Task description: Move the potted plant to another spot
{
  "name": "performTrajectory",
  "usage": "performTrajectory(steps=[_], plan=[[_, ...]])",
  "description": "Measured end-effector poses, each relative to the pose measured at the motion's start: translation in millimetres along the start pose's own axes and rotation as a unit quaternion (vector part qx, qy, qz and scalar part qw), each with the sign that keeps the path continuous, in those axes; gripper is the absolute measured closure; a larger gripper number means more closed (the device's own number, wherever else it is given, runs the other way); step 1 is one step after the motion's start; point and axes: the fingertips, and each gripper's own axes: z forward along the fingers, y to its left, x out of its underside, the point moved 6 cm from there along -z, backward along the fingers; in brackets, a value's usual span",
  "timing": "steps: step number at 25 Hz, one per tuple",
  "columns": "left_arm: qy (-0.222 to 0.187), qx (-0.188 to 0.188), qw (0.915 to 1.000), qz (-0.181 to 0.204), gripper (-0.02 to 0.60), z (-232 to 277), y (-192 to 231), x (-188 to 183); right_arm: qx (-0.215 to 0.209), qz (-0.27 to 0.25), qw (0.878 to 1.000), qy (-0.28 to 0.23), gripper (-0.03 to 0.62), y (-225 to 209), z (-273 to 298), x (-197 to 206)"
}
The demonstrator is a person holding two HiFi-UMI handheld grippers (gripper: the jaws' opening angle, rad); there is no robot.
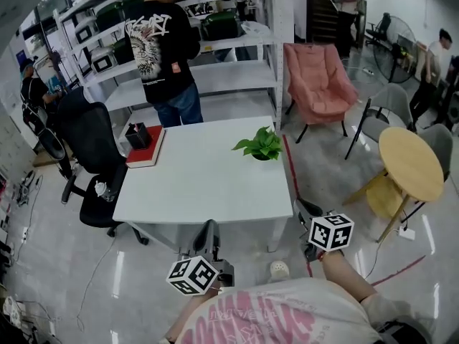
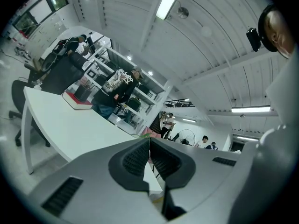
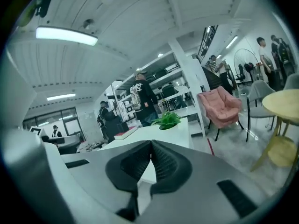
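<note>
The potted plant (image 1: 261, 145), a small green leafy plant in a white pot, stands near the far right corner of the white table (image 1: 201, 185). It also shows in the right gripper view, the plant (image 3: 167, 119) standing beyond the jaws on the tabletop. Both grippers are short of the table's near edge and well clear of the plant. My left gripper (image 1: 208, 239) (image 2: 149, 141) has its jaws closed together with nothing between them. My right gripper (image 1: 307, 210) (image 3: 151, 143) is shut and empty too, near the table's front right corner.
A red book (image 1: 147, 147) with a black box (image 1: 137, 135) on it lies at the table's far left. A person (image 1: 166, 49) stands behind the table by white shelves (image 1: 215, 70). A black office chair (image 1: 90, 156) is left, a pink chair (image 1: 319, 84) and a round yellow table (image 1: 410, 163) right.
</note>
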Motion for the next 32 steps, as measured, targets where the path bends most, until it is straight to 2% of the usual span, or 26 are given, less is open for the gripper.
performTrajectory(steps=[2,17,32], plan=[[0.005,0.004,1.0,-0.001,0.557,0,-2,5,0.002,0.013,1.0,-0.002,0.579,0,-5,5],[0.036,0.008,0.9993,-0.005,0.557,11,-10,39,0.052,-0.024,0.998,-0.014,0.58,-18,-25,19],[0.037,-0.003,0.9992,-0.012,0.557,21,4,35,0.059,-0.049,0.997,-0.006,0.58,-14,-10,17]])
